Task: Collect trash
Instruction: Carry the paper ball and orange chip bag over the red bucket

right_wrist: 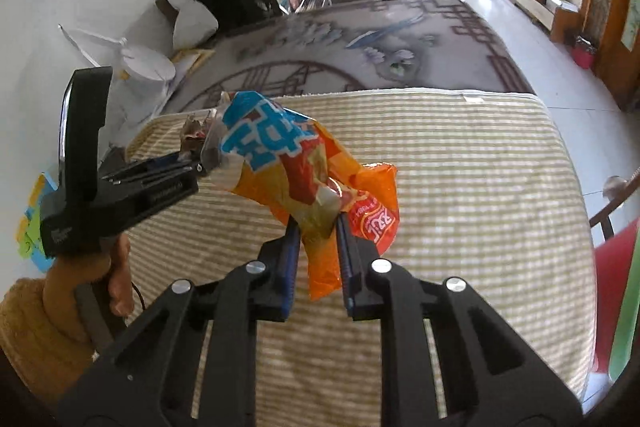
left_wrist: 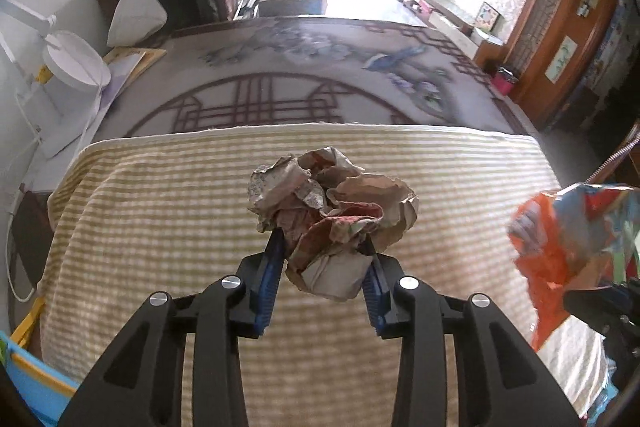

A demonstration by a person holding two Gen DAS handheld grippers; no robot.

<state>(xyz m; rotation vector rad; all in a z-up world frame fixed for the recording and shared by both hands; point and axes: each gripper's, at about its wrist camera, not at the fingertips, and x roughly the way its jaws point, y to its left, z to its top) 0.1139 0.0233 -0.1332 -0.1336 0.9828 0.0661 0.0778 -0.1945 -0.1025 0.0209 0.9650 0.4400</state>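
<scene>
My left gripper is shut on a crumpled brown paper ball and holds it above the yellow-and-white striped cloth. My right gripper is shut on an orange and blue snack wrapper and holds it above the same cloth. In the left wrist view the wrapper shows at the right edge. In the right wrist view the left gripper reaches in from the left, with a bit of the brown paper at its tip.
The cloth covers a table; beyond it lies a patterned grey rug. A white lamp stands at the left by the wall. A pink bin sits on the floor at the right. Blue and yellow items are at the lower left.
</scene>
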